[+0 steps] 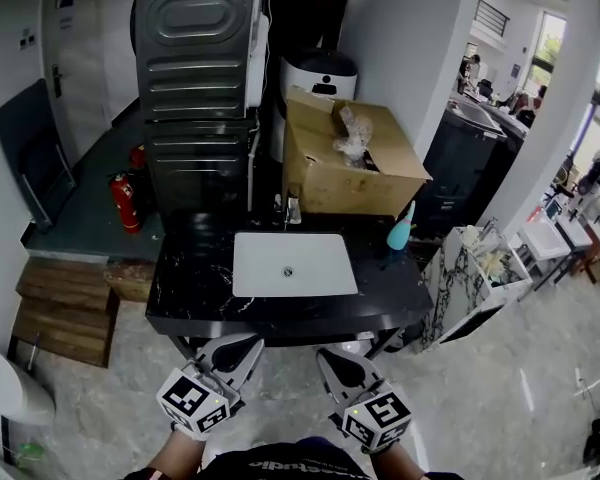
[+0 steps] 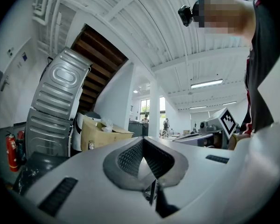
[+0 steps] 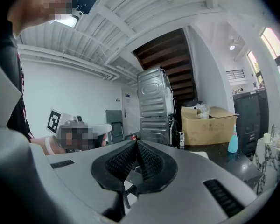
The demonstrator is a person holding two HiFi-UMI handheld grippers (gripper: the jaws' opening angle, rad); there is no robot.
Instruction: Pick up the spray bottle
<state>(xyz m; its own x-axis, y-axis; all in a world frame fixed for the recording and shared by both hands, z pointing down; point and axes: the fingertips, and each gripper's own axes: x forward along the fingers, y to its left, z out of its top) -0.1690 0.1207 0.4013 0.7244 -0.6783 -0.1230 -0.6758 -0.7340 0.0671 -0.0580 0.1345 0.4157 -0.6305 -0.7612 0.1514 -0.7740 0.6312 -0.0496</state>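
Standing a step back from the black tabletop (image 1: 195, 286), holding both tools low and close to the body, likely as a safe way to carry them in. Holding the left tool (image 1: 242, 344) shut with nothing inside, and the right tool (image 1: 332, 356) shut and empty too. Looking toward the spray bottle (image 1: 401, 230): blue-green, standing up at the far right corner of the tabletop, just beside the big cardboard box (image 1: 345, 158) and off to the right of the white sink (image 1: 292, 263). Probably put there to stay handy for the sink yet out of the way. Well apart from both tools, not yet touched. Nearer to the right tool, so likely a job for that one. Must open those jaws first, since shut jaws cannot go round a bottle. Then reach past the sink, taking care not to bump the box or tip the bottle off the edge.
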